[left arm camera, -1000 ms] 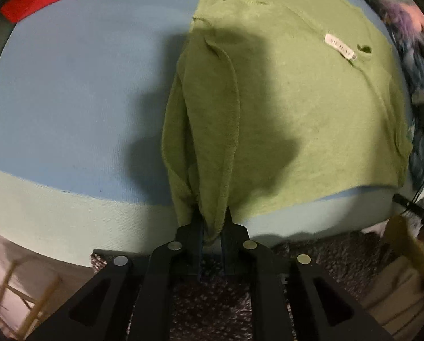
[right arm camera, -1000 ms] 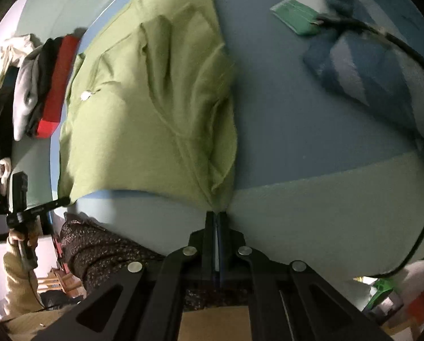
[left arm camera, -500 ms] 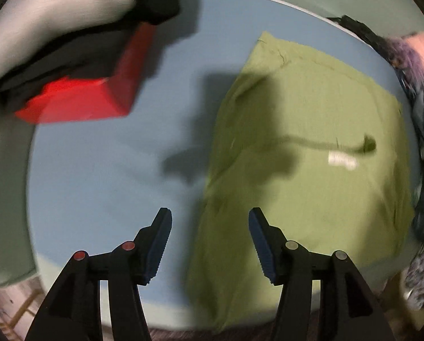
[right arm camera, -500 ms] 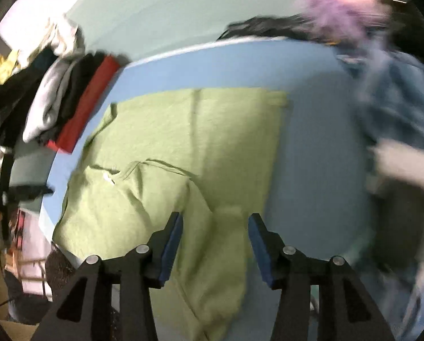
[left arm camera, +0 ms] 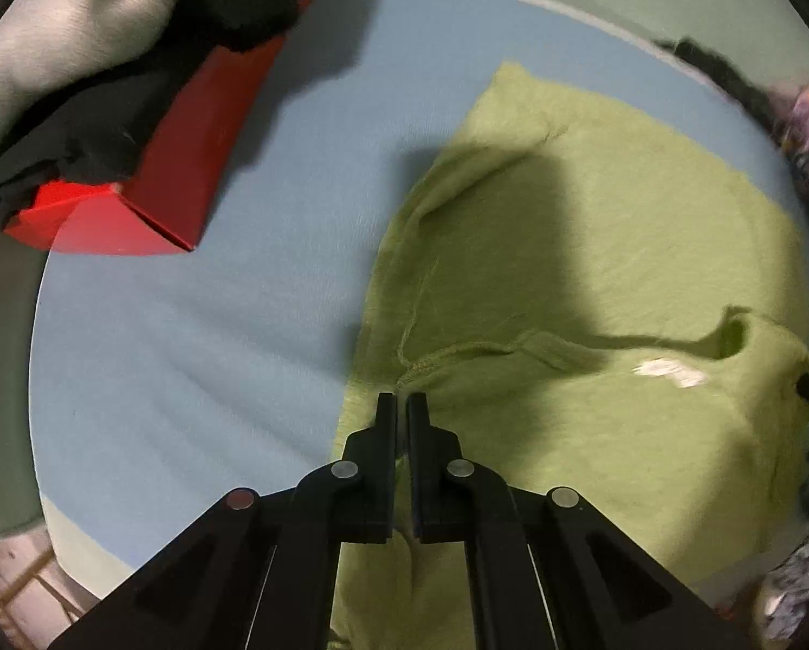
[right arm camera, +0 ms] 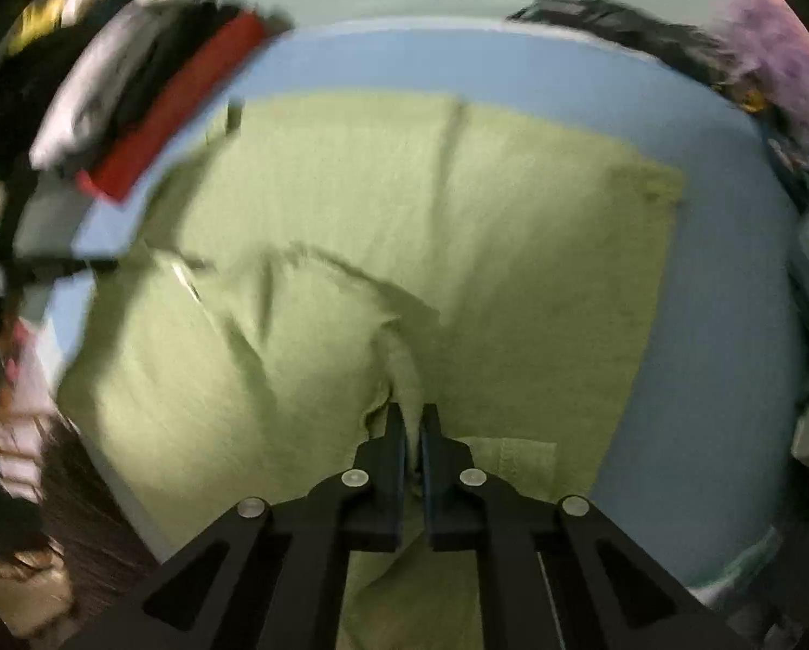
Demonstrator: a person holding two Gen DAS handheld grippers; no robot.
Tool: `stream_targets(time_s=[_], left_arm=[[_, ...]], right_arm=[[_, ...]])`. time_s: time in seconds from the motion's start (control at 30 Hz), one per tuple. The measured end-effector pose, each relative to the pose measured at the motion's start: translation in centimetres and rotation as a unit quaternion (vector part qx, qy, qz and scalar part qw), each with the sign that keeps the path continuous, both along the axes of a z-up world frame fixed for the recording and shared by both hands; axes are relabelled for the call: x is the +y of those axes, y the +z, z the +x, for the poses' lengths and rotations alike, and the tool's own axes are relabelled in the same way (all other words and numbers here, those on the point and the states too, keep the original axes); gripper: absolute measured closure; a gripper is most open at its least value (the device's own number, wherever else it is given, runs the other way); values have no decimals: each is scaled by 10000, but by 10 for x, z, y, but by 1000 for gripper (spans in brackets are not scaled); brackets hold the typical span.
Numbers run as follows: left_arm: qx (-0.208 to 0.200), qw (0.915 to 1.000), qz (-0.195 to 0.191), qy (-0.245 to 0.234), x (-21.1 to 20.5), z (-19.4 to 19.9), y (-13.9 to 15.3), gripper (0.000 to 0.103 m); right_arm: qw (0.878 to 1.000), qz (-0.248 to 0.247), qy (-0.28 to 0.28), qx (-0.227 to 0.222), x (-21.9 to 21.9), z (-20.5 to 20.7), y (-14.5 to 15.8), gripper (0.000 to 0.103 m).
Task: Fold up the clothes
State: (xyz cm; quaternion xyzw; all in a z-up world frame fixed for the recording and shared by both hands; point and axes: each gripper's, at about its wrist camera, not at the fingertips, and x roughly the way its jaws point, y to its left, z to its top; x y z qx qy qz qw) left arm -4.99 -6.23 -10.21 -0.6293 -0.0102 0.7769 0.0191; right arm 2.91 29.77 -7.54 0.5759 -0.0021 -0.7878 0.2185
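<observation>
A green shirt (left arm camera: 610,281) lies spread on the blue sheet (left arm camera: 214,325), with a white neck label (left arm camera: 670,371) toward its right. My left gripper (left arm camera: 401,406) is shut on the hemmed edge of the shirt at its left side. In the right wrist view the same green shirt (right arm camera: 512,227) fills the middle. My right gripper (right arm camera: 412,414) is shut on a raised pinch of the shirt's fabric near its lower middle.
A stack of folded clothes, red (left arm camera: 187,151), black and grey, sits at the left; it also shows in the right wrist view (right arm camera: 149,108). Dark and purple garments (right arm camera: 740,54) lie at the far right. The bed edge runs along the near side.
Both grippers let go of the shirt's near edge, opened, moved forward over the shirt, and have closed again on fabric further in.
</observation>
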Motion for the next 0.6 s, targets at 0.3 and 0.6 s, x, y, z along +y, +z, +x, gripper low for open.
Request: stream_targets(time_s=[0.3, 0.6], left_arm=[[1122, 9924, 479, 173, -19, -32, 89, 99], [1010, 9898, 537, 850, 5, -71, 62, 96]], right_arm=[[9959, -327, -637, 555, 42, -5, 61, 98], [9888, -86, -1157, 942, 33, -81, 56, 83]])
